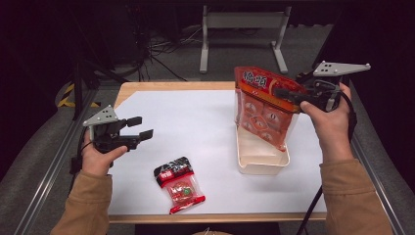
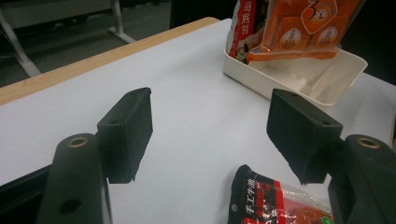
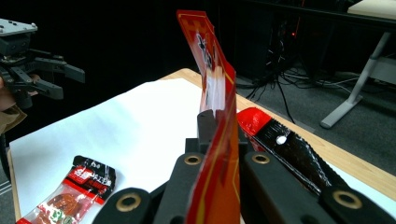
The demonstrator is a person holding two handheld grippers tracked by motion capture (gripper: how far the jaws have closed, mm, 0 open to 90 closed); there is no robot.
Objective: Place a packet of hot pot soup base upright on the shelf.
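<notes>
1. Nearest the high view's camera are the person's tan sleeves, and just beyond them, at about 6 o'clock on the white surface (image 1: 195,122), lies a small packet (image 1: 179,184): a flat clear pouch with a black and red header and something red and green inside.
2. The right gripper (image 1: 280,93), at about 2 o'clock, is clamped on the top edge of the big bag (image 1: 262,110); in the right gripper view its jaws are pressed tight on the thin red edge (image 3: 212,154), which stands up between them.
3. The bag hangs upright with its lower end inside the cream tray (image 1: 262,159), at about 3 o'clock. I judge the step in hand to be setting the bag into the tray.
4. The next move, as I read it, calls for bringing the bag down and tipping it until it lies within the tray walls, then letting go; the bag is taller than the tray is deep, so it may flop over the rim.
5. The bag is a glossy red-orange pouch with printed characters on top and a clear window showing orange inner packs; it looks limp and light.
6. The left gripper (image 1: 142,128) hovers at about 9 o'clock, jaws wide apart and holding nothing; in the left gripper view the small packet (image 2: 280,200) lies just ahead of its jaws, probably the next thing to be picked.
</notes>
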